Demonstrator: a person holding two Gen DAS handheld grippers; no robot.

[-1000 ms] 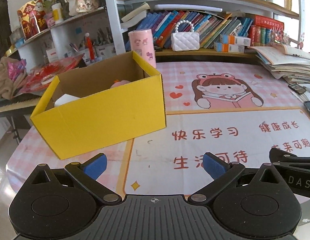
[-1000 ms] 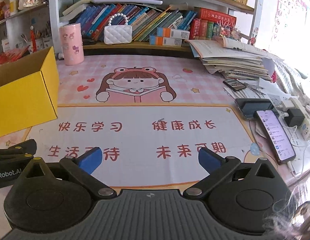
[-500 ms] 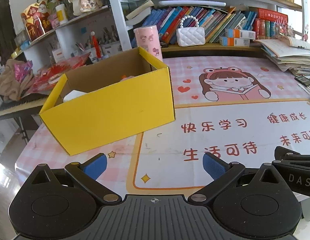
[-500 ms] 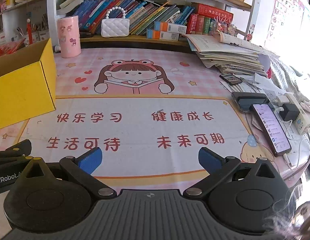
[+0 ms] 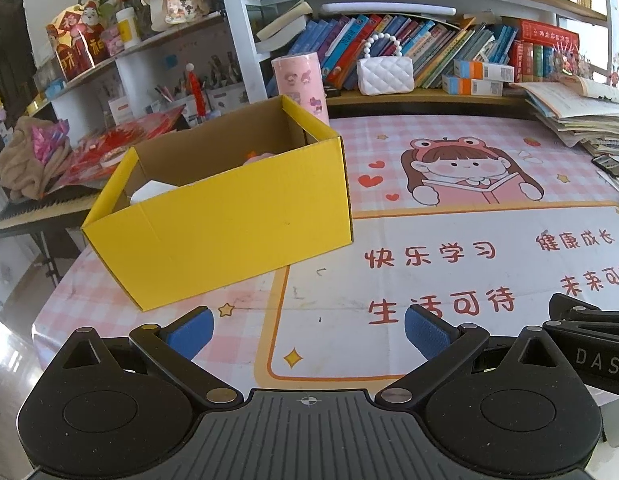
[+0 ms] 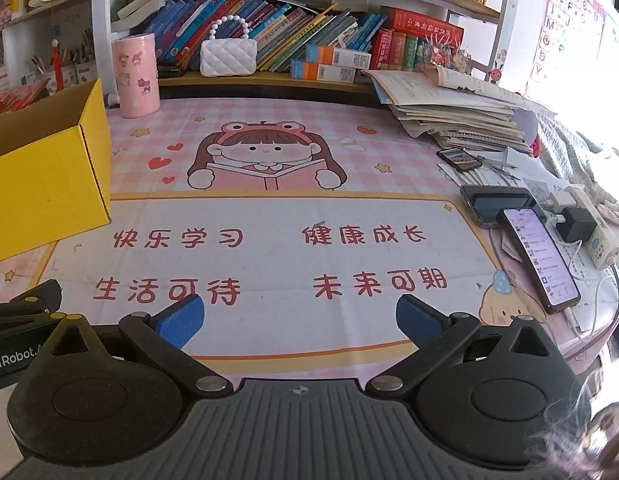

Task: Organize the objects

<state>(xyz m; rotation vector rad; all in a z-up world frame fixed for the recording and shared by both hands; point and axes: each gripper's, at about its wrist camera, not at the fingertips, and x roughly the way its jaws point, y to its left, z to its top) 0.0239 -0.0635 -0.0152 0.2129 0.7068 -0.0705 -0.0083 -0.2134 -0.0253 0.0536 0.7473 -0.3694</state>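
- Left gripper (image 5: 307,330): jaws spread wide, nothing between the blue pads. It hovers over the near edge of the bench (image 5: 389,292).
- Right gripper (image 6: 300,318): jaws likewise spread wide and empty, over the near edge of the printed mat.
- Yellow box (image 5: 229,216): ahead of the left gripper and slightly to its left, resting on the bench. Its long axis runs across the left gripper's line of sight, skewed so the right-hand corner sits farther away. From the right gripper it lies far to the left, only one end wall in frame.
- Judgement: the left gripper is the nearer one for any move involving the box.
- Box contents: the left wrist view looks over the near wall and shows a white item (image 5: 153,192) and a pink-orange item (image 5: 259,157) inside; neither can be identified. The right wrist view shows no interior at all.
- Pink cylinder (image 6: 135,76): upright, beyond the box, ahead-left of the right gripper.
- Only the right wrist view shows the phones (image 6: 539,258) and a charger block to the right gripper's right.
- Judgement: no loose item lies between either gripper and the box.
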